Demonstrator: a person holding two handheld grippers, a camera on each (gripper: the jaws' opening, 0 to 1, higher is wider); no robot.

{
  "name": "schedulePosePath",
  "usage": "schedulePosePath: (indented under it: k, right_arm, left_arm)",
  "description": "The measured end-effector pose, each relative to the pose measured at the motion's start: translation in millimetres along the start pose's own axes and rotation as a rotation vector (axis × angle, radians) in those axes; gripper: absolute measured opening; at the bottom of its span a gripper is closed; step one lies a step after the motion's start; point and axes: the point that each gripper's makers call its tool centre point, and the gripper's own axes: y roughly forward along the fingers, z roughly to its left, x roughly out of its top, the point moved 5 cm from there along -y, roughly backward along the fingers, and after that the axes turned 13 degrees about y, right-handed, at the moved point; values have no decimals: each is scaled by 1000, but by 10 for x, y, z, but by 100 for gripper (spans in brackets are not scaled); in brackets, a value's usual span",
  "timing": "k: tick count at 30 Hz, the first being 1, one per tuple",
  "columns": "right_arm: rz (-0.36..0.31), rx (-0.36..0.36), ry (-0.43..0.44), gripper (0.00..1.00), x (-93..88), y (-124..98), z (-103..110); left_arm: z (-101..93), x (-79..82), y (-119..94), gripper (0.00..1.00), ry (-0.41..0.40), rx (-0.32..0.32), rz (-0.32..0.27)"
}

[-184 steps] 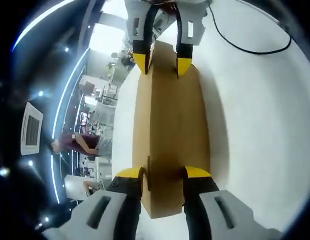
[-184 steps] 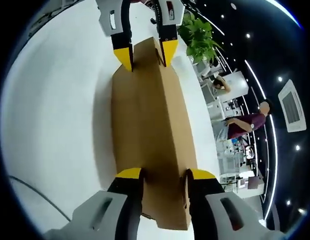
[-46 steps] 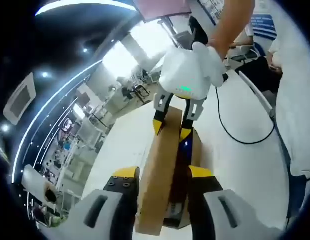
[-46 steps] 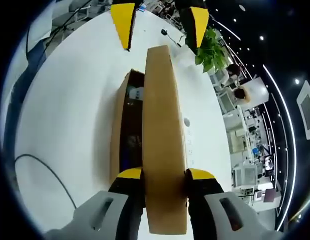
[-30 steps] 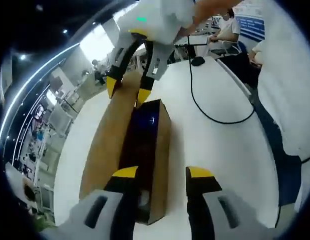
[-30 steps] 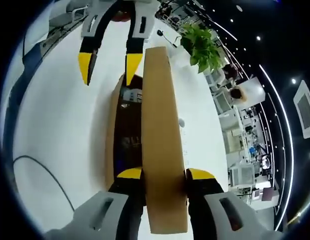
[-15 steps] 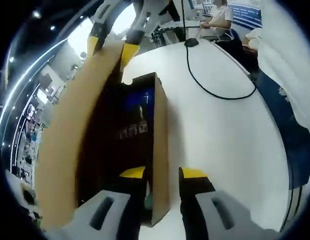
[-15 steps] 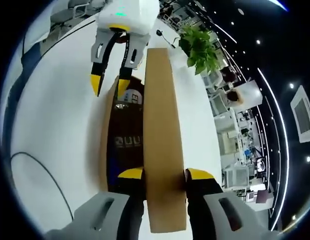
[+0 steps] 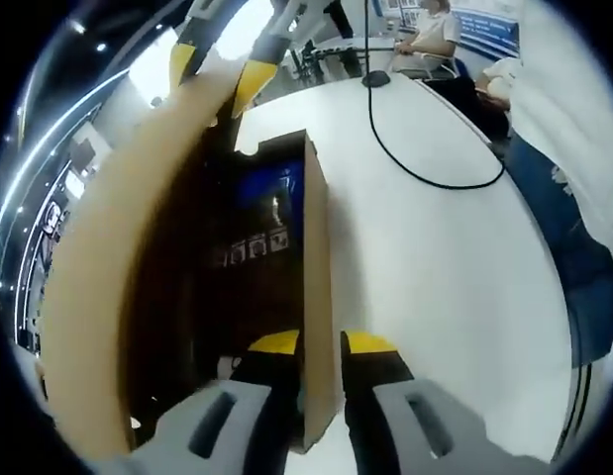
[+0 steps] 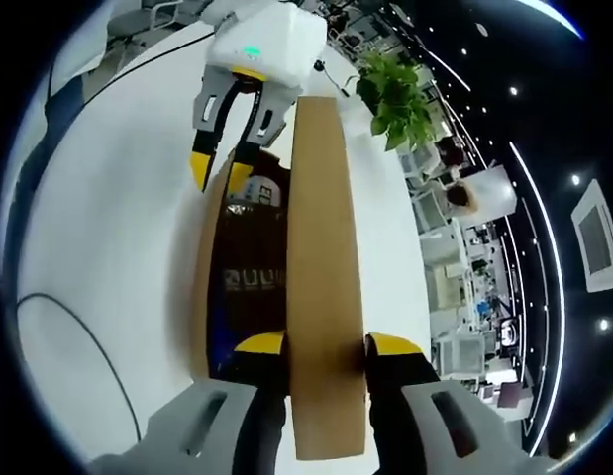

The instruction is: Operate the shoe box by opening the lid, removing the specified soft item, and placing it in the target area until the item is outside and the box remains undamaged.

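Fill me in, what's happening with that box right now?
A person is working a cardboard shoe box on a white table with two hand-held claws. The right claw is shut on the raised lid, holding it open. The left claw is closed on the box's side wall at the far end from the right one. Inside, dark contents with some blue and white labels show; nothing has been taken out yet.

Brown cardboard shoe box (image 9: 313,297) on white surface, lid (image 10: 324,277) raised upright; dark blue contents (image 10: 249,282) w/ white print inside.
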Motion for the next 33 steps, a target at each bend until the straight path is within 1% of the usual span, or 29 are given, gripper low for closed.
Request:
schedulePosePath:
  k: [3,4,9,13,17,23,27,30,33]
  right_arm:
    - [-1,-4,-7,29,6,-3,-9]
    - [-1,-7,-5,29,8,-5,-15]
    - [0,-12,-7,29,18,-7,-21]
    - [1,-12,-8,29,12,-1,-20]
    - [2,-13,-5,29,15,-3,-29]
    - [2,-18,-8,28,27,-8,-48]
    - [3,-19,-8,28,30,-2,-47]
    - [2,-19,-6,28,28,-1,-44]
    - [1,-18,-6,28,28,-2,-41]
  left_arm:
    - [2,-25,38,12,-5,-13,9]
    - [7,-46,41,11,40,-12,39]
    - [28,-59,68,9,-2,-18,37]
    - [29,-64,89,8,-6,-24,44]
    - [41,-81,115,5,-14,-22,49]
    - [43,-84,117,4,-21,-23,47]
    - [39,-79,116,4,-4,-29,53]
    - [47,-77,118,4,-30,-38,54]
    - [43,-67,119,4,-16,-43,65]
